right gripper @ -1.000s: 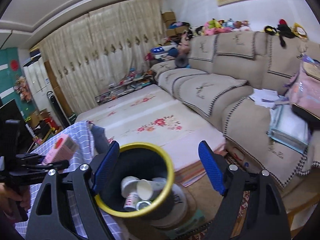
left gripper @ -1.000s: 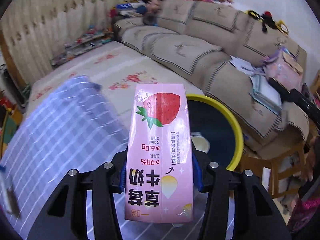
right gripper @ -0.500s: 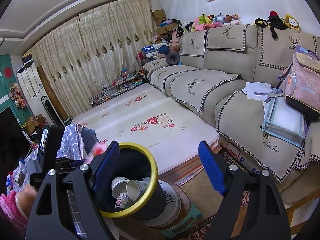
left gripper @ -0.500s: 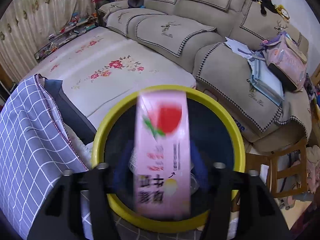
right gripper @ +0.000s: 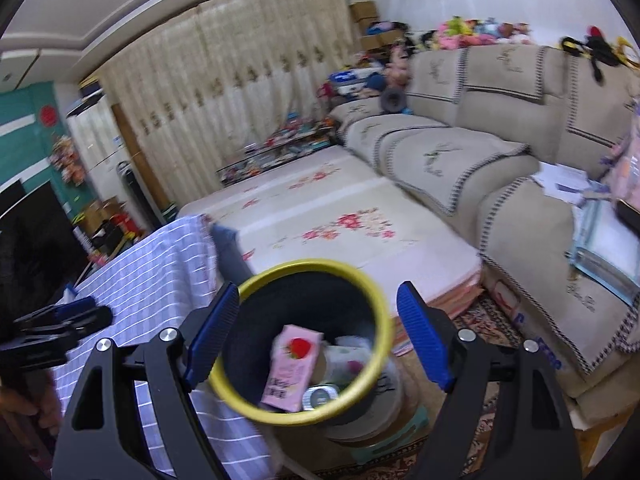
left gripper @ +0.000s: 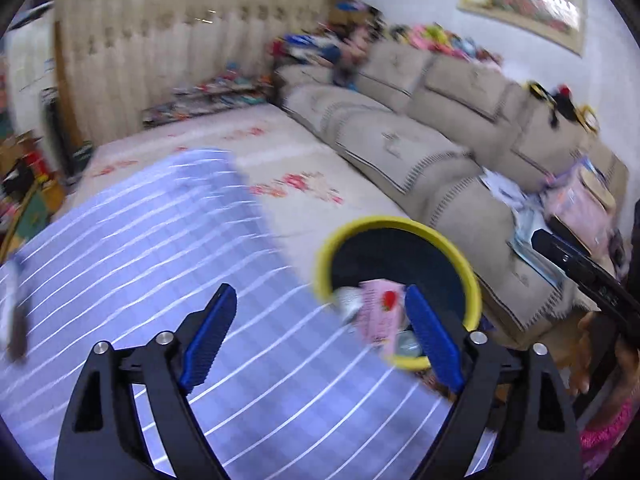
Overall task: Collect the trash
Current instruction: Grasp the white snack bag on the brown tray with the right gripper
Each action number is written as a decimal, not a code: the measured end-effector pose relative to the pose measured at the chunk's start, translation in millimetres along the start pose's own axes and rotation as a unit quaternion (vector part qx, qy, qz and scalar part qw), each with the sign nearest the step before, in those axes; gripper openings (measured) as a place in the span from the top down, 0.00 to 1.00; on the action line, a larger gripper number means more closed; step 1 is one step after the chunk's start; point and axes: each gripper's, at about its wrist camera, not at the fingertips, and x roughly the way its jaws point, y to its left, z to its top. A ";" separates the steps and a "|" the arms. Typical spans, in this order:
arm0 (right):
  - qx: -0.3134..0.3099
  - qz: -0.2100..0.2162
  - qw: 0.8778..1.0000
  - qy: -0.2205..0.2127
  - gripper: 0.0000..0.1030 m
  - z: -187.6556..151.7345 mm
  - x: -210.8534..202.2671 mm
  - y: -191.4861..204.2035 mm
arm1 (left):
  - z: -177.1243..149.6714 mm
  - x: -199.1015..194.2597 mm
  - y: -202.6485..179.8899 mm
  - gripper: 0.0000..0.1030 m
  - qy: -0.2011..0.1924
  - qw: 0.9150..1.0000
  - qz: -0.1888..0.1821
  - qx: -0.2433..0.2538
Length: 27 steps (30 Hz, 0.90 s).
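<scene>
The pink strawberry milk carton (right gripper: pixel 292 366) lies inside the black trash bin with a yellow rim (right gripper: pixel 306 268), on top of paper cups and other trash. It also shows blurred in the left wrist view (left gripper: pixel 378 314), inside the bin (left gripper: pixel 400 224). My left gripper (left gripper: pixel 320 338) is open and empty above the checked tablecloth, left of the bin. My right gripper (right gripper: pixel 316 338) is open and empty, hovering over the bin. The left gripper shows at the left edge of the right wrist view (right gripper: pixel 60 322).
A table with a blue checked cloth (left gripper: pixel 140 260) stands left of the bin. A beige sofa (right gripper: pixel 500 168) with bags and papers runs along the right. A floral mat (right gripper: pixel 320 216) lies behind the bin. A patterned rug (right gripper: pixel 492 320) covers the floor.
My left gripper opened and let go of the milk carton, which dropped into the bin. The left gripper then pulled back over the table. The right gripper stayed open over the bin.
</scene>
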 end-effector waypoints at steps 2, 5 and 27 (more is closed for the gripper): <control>-0.012 0.023 1.000 0.009 0.25 -0.6 5.4 22.0 | -15.8 -29.4 32.8 0.16 -0.014 0.999 0.035 -0.024; -0.038 0.056 0.998 0.020 0.25 -1.3 12.6 62.8 | -40.6 -64.5 80.4 0.16 -0.029 0.994 0.084 -0.063; -0.205 0.247 0.940 0.116 0.28 -40.4 93.1 438.5 | -165.1 -166.8 307.1 0.12 -0.096 0.918 0.317 -0.216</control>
